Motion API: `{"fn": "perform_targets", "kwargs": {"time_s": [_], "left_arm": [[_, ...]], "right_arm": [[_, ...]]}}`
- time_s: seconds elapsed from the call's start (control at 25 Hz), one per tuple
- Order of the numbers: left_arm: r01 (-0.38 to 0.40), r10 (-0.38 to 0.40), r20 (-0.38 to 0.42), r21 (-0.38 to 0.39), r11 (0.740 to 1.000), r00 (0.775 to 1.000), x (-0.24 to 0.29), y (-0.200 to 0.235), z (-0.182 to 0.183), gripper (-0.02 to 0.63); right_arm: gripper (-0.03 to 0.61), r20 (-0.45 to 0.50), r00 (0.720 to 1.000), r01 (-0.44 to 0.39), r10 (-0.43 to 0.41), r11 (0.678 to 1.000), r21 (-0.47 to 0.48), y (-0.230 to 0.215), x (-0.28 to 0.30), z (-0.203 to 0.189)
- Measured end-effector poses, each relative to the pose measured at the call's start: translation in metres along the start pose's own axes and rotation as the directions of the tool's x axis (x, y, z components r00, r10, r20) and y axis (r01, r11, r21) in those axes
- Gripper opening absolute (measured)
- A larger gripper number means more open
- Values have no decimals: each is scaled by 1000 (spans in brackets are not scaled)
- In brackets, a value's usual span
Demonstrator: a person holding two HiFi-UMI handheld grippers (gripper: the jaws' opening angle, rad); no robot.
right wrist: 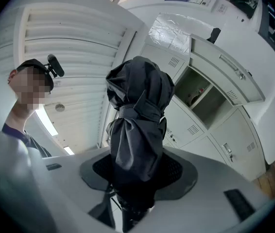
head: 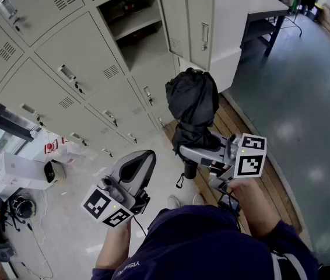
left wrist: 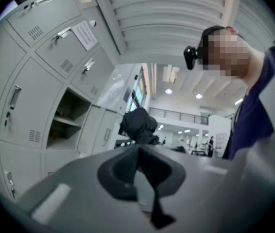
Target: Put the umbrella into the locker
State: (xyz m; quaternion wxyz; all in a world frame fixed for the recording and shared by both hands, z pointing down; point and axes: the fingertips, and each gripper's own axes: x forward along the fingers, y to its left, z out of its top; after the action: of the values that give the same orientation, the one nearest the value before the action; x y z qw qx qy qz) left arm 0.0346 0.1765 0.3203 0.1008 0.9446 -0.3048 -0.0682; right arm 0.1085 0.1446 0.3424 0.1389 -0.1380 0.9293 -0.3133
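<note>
A black folded umbrella (head: pixel 193 104) stands upright between the jaws of my right gripper (head: pixel 199 151), which is shut on its lower part. In the right gripper view the umbrella (right wrist: pixel 137 125) fills the middle, with the right gripper (right wrist: pixel 136 178) clamped around it. My left gripper (head: pixel 140 163) hangs lower left of the umbrella, shut and holding nothing; its pads (left wrist: pixel 128 171) meet in the left gripper view. An open locker compartment (head: pixel 137 37) with a shelf lies ahead, its door (head: pixel 191 22) swung out to the right. The umbrella (left wrist: pixel 138 126) is outside the open locker (left wrist: pixel 65 118).
Closed locker doors (head: pixel 77 63) cover the wall around the open one. A white table (head: pixel 252 7) stands to the right behind the door. A wooden floor strip (head: pixel 244 127) runs under the umbrella. Boxes and bags (head: pixel 25 171) lie on the floor at left.
</note>
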Motion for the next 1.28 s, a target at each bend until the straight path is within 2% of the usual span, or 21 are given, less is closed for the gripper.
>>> {"fn": "perform_targets", "kwargs": {"time_s": [0.32, 0.56, 0.8, 1.28], "left_arm": [[-5, 5, -2, -17, 1000, 1000, 3, -4, -7, 2], [-16, 16, 0, -28, 999, 1000, 11, -18, -21, 2], [-41, 42, 21, -28, 999, 999, 15, -32, -24, 2], [-43, 43, 27, 2, 999, 999, 31, -26, -12, 2]], "right_arm": [[201, -26, 1000, 4, -4, 1000, 4, -2, -6, -3], [201, -108, 989, 93, -103, 991, -97, -9, -32, -14], [201, -136, 979, 139, -155, 983, -120, -15, -59, -12], [201, -131, 979, 130, -155, 976, -177, -23, -52, 15]]}}
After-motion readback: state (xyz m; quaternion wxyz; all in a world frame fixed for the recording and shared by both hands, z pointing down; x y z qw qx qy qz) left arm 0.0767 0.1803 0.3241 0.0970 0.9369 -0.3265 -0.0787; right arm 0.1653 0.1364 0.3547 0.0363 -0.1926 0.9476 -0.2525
